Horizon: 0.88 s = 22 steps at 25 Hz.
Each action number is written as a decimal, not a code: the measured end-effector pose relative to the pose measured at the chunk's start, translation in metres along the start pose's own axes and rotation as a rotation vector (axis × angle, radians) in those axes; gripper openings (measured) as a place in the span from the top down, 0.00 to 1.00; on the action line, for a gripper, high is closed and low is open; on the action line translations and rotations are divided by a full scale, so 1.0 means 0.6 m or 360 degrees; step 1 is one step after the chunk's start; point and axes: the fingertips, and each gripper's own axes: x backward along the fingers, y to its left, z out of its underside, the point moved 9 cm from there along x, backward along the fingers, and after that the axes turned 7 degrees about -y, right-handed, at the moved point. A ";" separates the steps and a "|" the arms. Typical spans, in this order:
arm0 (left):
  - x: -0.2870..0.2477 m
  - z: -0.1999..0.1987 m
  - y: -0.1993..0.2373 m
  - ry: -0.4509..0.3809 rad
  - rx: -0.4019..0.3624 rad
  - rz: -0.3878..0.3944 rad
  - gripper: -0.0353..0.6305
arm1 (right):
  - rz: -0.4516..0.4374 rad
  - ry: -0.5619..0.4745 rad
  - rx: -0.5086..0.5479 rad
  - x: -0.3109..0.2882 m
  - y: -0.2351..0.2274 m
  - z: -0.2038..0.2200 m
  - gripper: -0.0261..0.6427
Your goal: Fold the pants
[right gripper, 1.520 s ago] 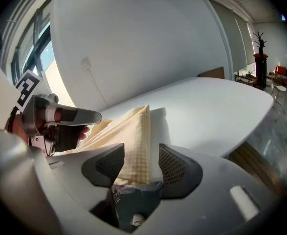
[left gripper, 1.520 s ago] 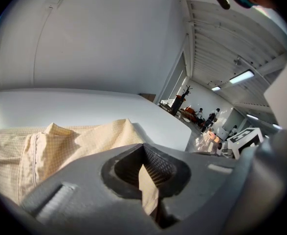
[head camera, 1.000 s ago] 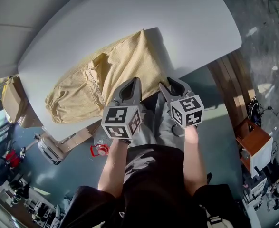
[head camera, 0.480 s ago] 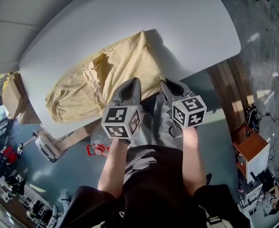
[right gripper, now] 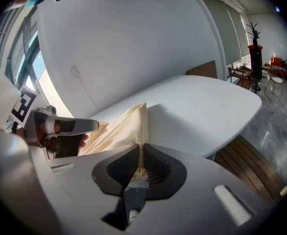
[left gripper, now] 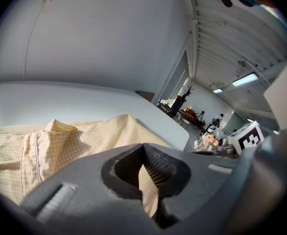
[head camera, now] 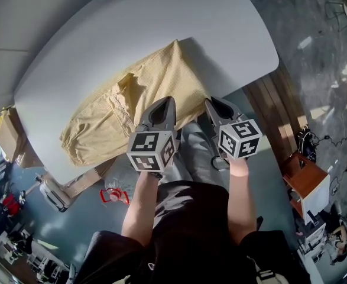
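The pants (head camera: 132,108) are lying stretched along the near edge of the white bench (head camera: 161,22), one end bunching toward the far left and the other end reaching the person. Both tools are working that near end side by side. The left tool (head camera: 168,99) is biting down on a fold of the yellow checked cloth. The right tool (head camera: 211,102), whose jaws have just been closing, is now pinching a thin edge of the same cloth just beside it. Taking two holds on one end is, in my judgement, preparing to lift it and carry it over the rest, so the fold stays square and does not sag in the middle.

The head view is giving the layout: how the garment is running across the bench and how close the two tools are sitting. It is hiding the contact itself under the tool bodies. The left gripper view is showing cloth filling the gap between its nearly closed jaws, with the rest of the pants (left gripper: 75,141) spreading away to the left. The right gripper view is showing its jaws almost together on a single upright ridge of fabric (right gripper: 133,124), and the bare bench beyond. Whether the held end is the waist or the hems I cannot tell for certain.
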 end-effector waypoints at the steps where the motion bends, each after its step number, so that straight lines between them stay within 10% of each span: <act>1: -0.009 -0.003 -0.009 0.0001 -0.0002 0.0018 0.94 | 0.0021 -0.0006 -0.0001 0.008 -0.012 -0.005 0.91; 12: -0.048 -0.013 -0.069 -0.0040 -0.0006 0.0083 0.94 | 0.0126 -0.0042 0.0009 0.063 -0.082 -0.038 0.91; 22: 0.060 -0.024 -0.013 -0.0201 0.0054 -0.0029 0.94 | 0.0018 -0.0206 0.0172 0.083 0.024 -0.108 0.91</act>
